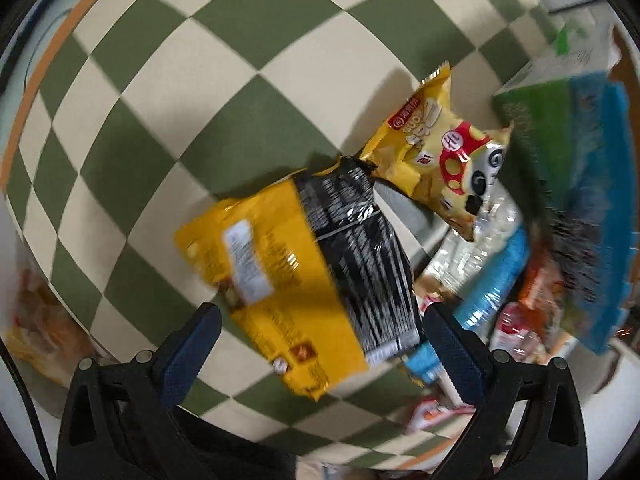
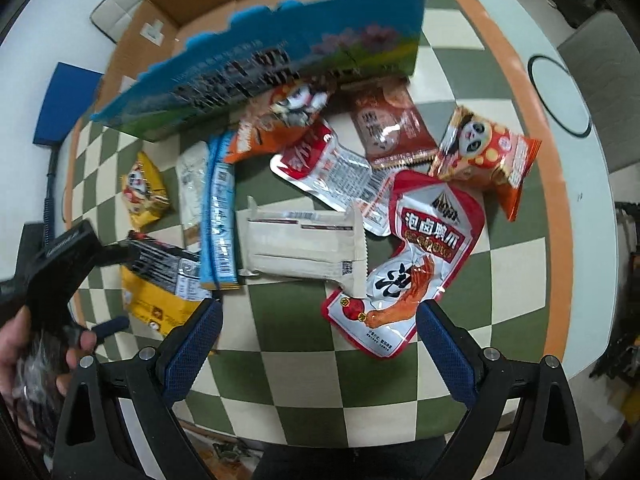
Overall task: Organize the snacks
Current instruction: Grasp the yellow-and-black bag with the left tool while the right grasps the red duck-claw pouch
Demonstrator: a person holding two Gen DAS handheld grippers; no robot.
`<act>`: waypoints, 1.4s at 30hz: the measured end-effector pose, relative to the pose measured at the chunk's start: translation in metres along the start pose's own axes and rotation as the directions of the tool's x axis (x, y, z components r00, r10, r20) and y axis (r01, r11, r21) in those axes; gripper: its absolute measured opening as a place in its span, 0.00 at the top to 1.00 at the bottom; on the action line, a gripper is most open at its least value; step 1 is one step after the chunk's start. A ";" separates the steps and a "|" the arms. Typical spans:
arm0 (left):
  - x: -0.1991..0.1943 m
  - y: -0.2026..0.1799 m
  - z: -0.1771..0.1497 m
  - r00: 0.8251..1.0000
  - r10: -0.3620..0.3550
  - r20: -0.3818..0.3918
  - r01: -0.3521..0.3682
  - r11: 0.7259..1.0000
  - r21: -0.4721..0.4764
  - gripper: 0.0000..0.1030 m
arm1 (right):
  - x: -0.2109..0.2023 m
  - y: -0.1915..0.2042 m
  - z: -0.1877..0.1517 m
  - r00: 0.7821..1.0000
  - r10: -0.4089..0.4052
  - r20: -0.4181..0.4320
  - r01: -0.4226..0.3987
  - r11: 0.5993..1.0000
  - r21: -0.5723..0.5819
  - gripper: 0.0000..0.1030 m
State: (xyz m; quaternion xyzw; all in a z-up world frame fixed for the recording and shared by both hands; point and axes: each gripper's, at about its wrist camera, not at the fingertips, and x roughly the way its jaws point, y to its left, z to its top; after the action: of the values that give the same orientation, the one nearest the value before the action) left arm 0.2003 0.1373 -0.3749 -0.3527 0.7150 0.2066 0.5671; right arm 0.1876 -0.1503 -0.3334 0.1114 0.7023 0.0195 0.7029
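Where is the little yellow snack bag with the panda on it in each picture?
Left wrist view: the yellow panda bag is right of centre, beside the blue-edged box.
Right wrist view: the same bag is far left, below that box.
Shared landmark: the yellow-and-black bag.

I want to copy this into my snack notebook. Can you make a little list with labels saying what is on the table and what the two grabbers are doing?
surface: green and cream checkered cloth
box: cardboard box, open, blue printed side
snacks: loose on the cloth, none seen in the box
near left gripper: yellow and black bag
near right gripper: beige packet, red and white pouch
left gripper: fingers apart, holding nothing
right gripper: fingers apart, holding nothing
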 end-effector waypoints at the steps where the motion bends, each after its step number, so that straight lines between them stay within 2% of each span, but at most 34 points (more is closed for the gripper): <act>1: 0.002 -0.006 0.002 1.000 0.025 0.006 -0.025 1.000 0.008 0.00 | 0.002 -0.003 -0.001 1.000 -0.003 -0.003 0.003 1.000 0.006 0.04; 5: 0.009 -0.029 0.007 0.990 0.134 0.036 -0.136 0.989 0.057 0.00 | 0.007 -0.017 0.000 1.000 -0.022 -0.005 0.022 0.999 0.043 0.04; 6: 0.012 -0.036 0.007 0.983 0.177 0.046 -0.180 0.979 0.095 0.00 | 0.008 -0.021 0.001 1.000 -0.025 -0.008 0.025 0.998 0.055 0.04; 8: 0.012 -0.044 0.006 0.975 0.209 0.073 -0.217 0.965 0.148 0.00 | 0.009 -0.029 0.002 0.999 -0.034 -0.011 0.034 0.997 0.070 0.04; 11: 0.010 -0.053 -0.003 0.963 0.246 0.113 -0.266 0.933 0.241 0.00 | 0.010 -0.038 0.001 0.999 -0.045 -0.017 0.046 0.995 0.086 0.04; 15: 0.009 -0.057 -0.017 0.945 0.285 0.162 -0.326 0.873 0.363 0.00 | 0.014 -0.050 0.001 0.999 -0.026 -0.041 0.031 0.992 0.122 0.04; 23: 0.017 -0.041 -0.028 0.946 0.283 0.162 -0.326 0.815 0.480 0.00 | 0.028 -0.079 -0.002 0.998 0.008 -0.070 0.008 0.974 0.226 0.04; 29: 0.029 -0.034 -0.026 0.953 0.249 0.176 -0.304 0.806 0.508 0.00 | 0.042 -0.101 0.012 0.998 0.035 -0.046 -0.016 0.933 0.360 0.04; 31: 0.038 -0.036 -0.025 0.952 0.245 0.182 -0.305 0.793 0.527 0.00 | 0.051 -0.103 0.019 0.998 0.019 -0.054 0.003 0.925 0.381 0.04; 34: 0.058 -0.046 -0.040 0.945 0.250 0.210 -0.325 0.770 0.548 0.00 | 0.062 -0.103 0.026 0.997 0.009 -0.079 0.022 0.921 0.388 0.04; 36: 0.064 -0.044 -0.040 0.945 0.244 0.219 -0.326 0.764 0.557 0.00 | 0.069 -0.101 0.028 0.995 0.004 -0.096 0.033 0.922 0.386 0.04; 37: 0.079 -0.048 -0.033 0.945 0.237 0.224 -0.324 0.761 0.562 0.00 | 0.072 -0.098 0.027 0.994 -0.005 -0.110 0.047 0.924 0.380 0.04; 42: 0.082 -0.039 -0.040 0.949 0.207 0.237 -0.309 0.757 0.575 0.09 | 0.086 -0.096 0.026 0.988 -0.027 -0.154 0.086 0.917 0.389 0.05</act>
State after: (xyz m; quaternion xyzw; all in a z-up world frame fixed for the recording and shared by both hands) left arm 0.1937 0.0611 -0.4381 -0.0327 0.7375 0.0709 0.6709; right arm 0.2020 -0.2312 -0.4354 0.2285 0.7441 -0.1344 0.6132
